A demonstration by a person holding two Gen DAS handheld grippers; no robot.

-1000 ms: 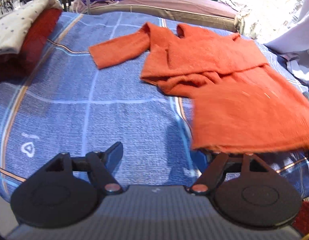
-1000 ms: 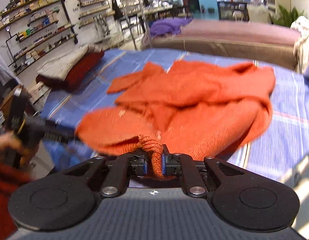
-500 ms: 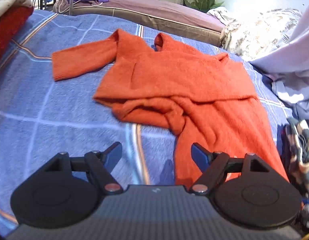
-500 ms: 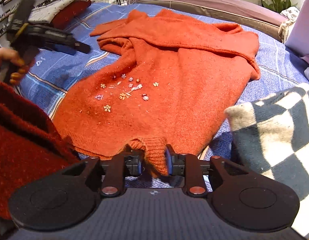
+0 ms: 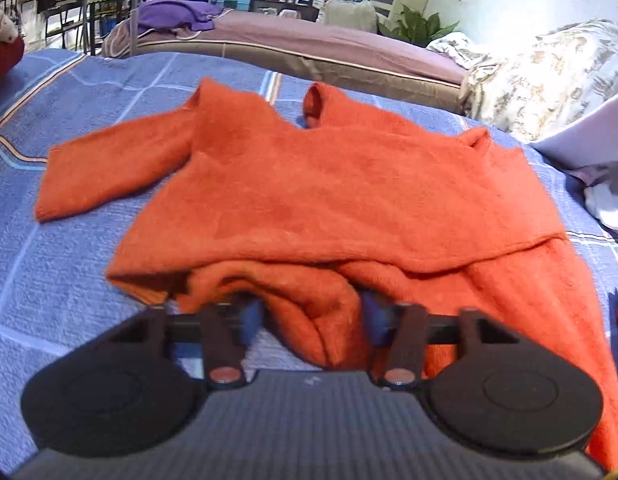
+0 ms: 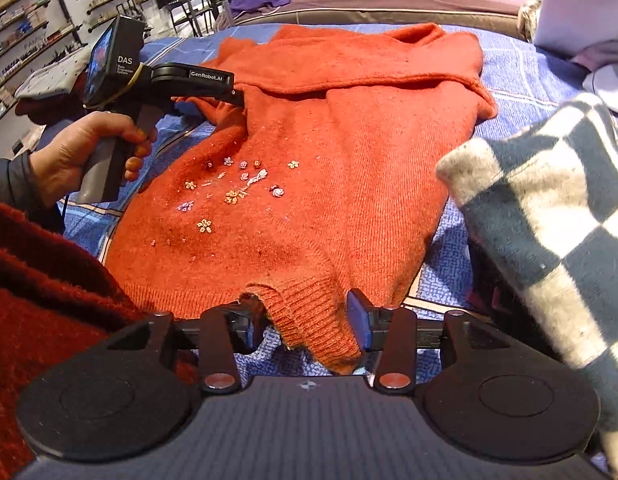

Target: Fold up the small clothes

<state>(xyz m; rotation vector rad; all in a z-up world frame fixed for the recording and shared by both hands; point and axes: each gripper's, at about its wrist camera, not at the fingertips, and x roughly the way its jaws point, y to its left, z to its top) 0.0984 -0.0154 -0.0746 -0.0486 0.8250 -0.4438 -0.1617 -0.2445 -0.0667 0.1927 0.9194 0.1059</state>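
Left wrist view: the orange sweater (image 5: pixel 349 196) lies spread on the blue checked bed cover (image 5: pixel 69 240), one sleeve (image 5: pixel 109 168) stretched out to the side, the upper part doubled over the body in a loose, uneven fold. The left gripper (image 5: pixel 311 318) has a bunched roll of knit between its jaws; the jaws are closing on it, and whether the pads press the fabric yet cannot be told.

Right wrist view: the right gripper (image 6: pixel 305 326) sits at the ribbed hem (image 6: pixel 309 300) of the same sweater. Its jaws are opening; the hem corner lies between them but hangs loose, with a clear gap at the right-hand pad. The embroidered flower motif (image 6: pixel 237 188) faces up. The person's left hand (image 6: pixel 89 148) holds the other tool at the far side edge of the garment. A black-and-white checked garment (image 6: pixel 549 220) lies just beside the sweater, and a dark red knit (image 6: pixel 41 280) fills the near left corner.

Task status, as a judgement:
- Done: sweater laid on the bed, hem end set down, body mostly flat
- Partly done: one rough fold across the shoulders
- Left: straighten the bunched side, bring in the outstretched sleeve, fold the body to a compact stack
- Other garments appear unfolded
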